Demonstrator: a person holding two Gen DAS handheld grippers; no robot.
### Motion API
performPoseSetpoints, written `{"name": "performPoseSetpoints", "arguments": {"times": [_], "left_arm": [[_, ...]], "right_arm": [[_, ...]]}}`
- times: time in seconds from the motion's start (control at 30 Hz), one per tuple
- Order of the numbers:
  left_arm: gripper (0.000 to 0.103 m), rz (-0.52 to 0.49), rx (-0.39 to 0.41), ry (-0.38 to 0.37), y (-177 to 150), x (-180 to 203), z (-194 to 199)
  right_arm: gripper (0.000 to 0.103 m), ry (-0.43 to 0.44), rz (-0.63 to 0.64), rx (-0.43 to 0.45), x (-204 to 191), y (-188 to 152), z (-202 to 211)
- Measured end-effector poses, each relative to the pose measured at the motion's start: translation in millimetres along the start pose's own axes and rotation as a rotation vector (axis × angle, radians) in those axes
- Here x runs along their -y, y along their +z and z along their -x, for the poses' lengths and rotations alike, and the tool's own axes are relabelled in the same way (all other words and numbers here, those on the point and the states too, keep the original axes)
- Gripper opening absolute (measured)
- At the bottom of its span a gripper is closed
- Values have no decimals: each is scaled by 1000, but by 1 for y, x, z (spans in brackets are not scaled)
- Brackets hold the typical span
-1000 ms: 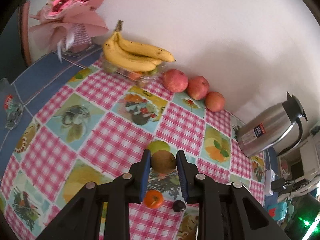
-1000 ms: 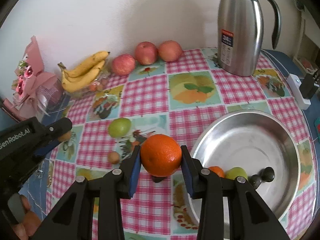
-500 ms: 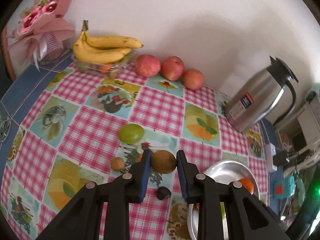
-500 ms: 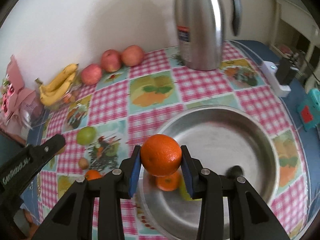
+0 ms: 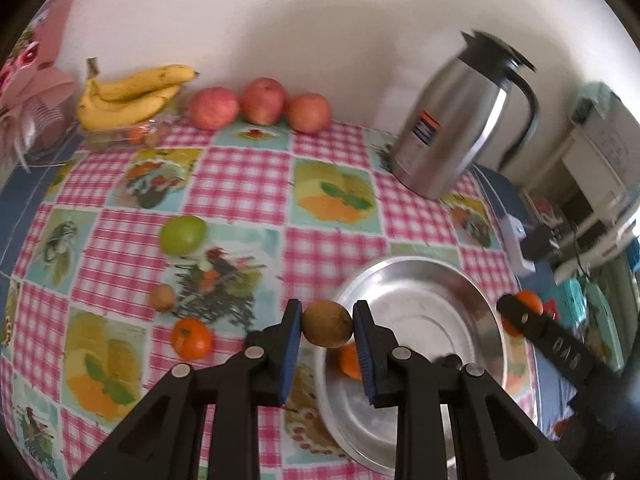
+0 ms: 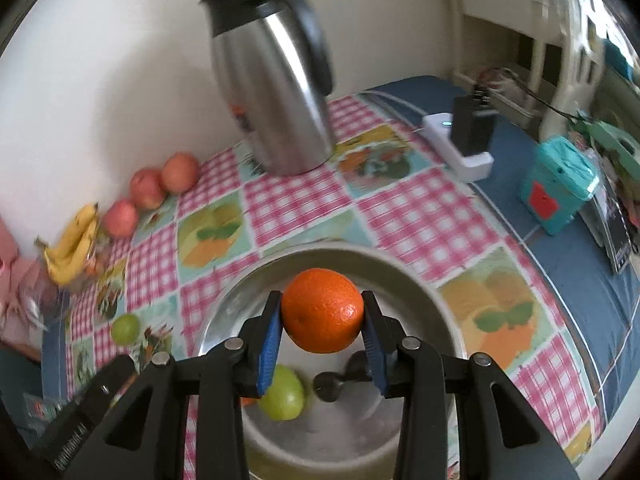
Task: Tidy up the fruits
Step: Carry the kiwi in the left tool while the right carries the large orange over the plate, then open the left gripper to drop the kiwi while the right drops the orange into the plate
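On the table [image 5: 248, 184], a green fruit [image 5: 183, 234], a small brown one [image 5: 162, 297] and a tangerine [image 5: 191, 338] still lie loose. The left tongs [image 5: 327, 324] grip a kiwi [image 5: 327, 323] at the bowl's [image 5: 420, 280] rim. The right tongs [image 6: 322, 316] clamp an orange [image 6: 322, 310] over the bowl, which already holds several fruits.
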State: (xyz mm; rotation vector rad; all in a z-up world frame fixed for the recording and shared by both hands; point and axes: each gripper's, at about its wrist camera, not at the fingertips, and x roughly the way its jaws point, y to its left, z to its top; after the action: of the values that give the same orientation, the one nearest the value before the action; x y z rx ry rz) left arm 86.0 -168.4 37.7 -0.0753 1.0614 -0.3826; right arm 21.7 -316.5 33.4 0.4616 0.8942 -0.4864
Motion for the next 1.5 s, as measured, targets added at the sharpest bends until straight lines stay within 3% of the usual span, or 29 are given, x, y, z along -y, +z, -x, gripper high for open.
{"name": "performPoseSetpoints", "arguments": {"times": [0.27, 0.8, 1.5], "left_arm": [[28, -51, -74, -56, -14, 23, -14], [28, -76, -240, -54, -37, 30, -51], [28, -102, -295, -21, -44, 31, -68]], "right_arm": [[39, -7, -45, 26, 20, 4, 4], [40, -2, -6, -111, 10, -11, -42], [40, -25, 35, -167, -3, -17, -57]]}}
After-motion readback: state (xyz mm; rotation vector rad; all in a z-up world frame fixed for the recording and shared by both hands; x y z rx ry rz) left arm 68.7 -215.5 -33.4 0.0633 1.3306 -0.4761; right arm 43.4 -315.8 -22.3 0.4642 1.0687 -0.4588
